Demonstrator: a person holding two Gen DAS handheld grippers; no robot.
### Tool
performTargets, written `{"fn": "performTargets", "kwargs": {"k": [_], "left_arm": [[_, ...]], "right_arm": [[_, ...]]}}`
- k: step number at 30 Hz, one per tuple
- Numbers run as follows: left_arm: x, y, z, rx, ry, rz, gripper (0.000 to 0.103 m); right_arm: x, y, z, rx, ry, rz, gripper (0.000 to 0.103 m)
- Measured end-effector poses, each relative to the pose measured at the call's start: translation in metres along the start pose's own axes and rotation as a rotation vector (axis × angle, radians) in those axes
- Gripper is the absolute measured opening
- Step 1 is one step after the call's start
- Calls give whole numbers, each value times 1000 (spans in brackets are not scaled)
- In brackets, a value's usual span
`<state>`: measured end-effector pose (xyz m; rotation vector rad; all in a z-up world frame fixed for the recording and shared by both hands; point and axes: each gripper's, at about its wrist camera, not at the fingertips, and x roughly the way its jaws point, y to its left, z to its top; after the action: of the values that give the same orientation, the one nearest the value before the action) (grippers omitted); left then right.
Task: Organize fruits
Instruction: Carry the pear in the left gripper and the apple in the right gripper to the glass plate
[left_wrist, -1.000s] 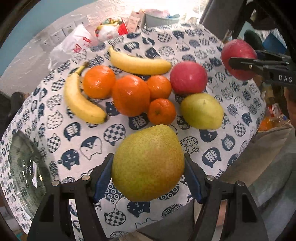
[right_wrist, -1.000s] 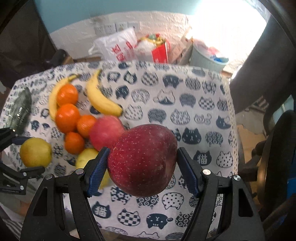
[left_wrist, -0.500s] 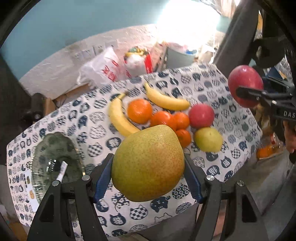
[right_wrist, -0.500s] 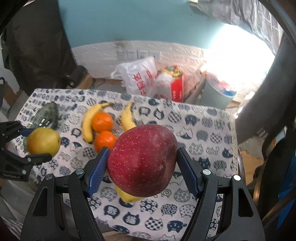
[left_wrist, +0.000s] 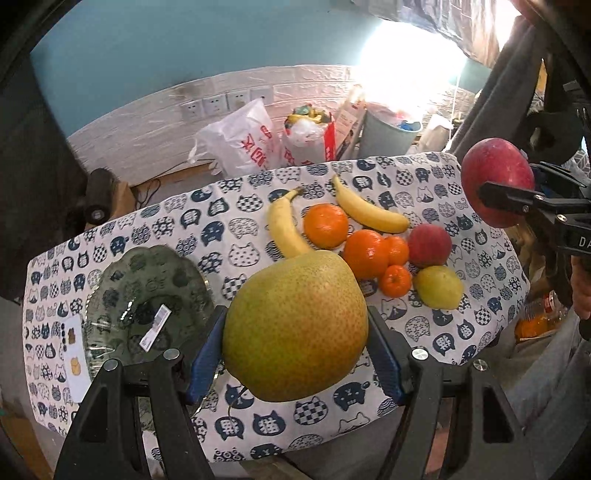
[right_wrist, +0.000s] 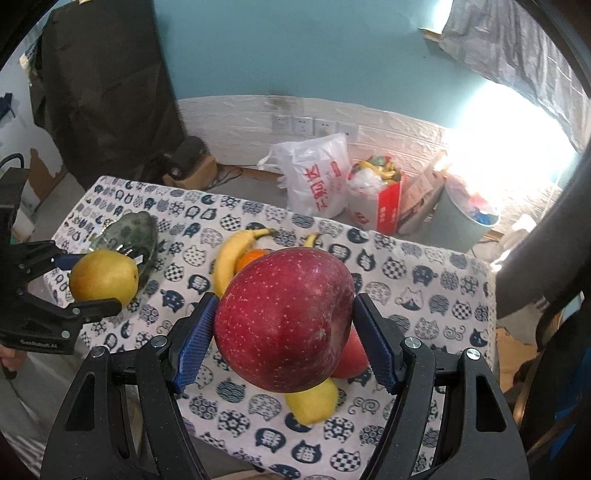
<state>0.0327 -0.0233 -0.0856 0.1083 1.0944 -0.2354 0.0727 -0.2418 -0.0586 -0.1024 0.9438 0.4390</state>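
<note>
Pinching a big yellow-green pear (left_wrist: 295, 326) across its widest part, the left gripper (left_wrist: 295, 347) has its blue-padded fingers (left_wrist: 205, 356) pressed on either flank, the fruit held clear above the cat-print cloth on the counter (left_wrist: 443, 339). Over on the other side, the right gripper (right_wrist: 284, 341) has its fingers clamped on a dark red apple (right_wrist: 284, 319) at the equator, also up in the air. Both fruits look firm and fairly heavy for their size, with smooth, waxy skin that could slip or bruise, so a grip across the fattest belly is the sensible hold, not too hard. Below, two bananas (left_wrist: 284, 229), oranges (left_wrist: 325, 225), a second apple (left_wrist: 430, 245) and a smaller pear (left_wrist: 437, 287) lie clustered together, and the green glass plate (left_wrist: 122, 275) sits well apart to the left, looking like the likely drop-off.
</note>
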Motion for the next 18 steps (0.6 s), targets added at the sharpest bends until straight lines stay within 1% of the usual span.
{"fn": "performTargets", "kwargs": {"k": [11,18], "left_arm": [[-3,55,-17,-99,-1,48,73],[4,93,-32,-172,20,68,73]], "right_arm": [[34,49,26,-50,44,80,74],[61,88,42,-105,79,122,74]]}}
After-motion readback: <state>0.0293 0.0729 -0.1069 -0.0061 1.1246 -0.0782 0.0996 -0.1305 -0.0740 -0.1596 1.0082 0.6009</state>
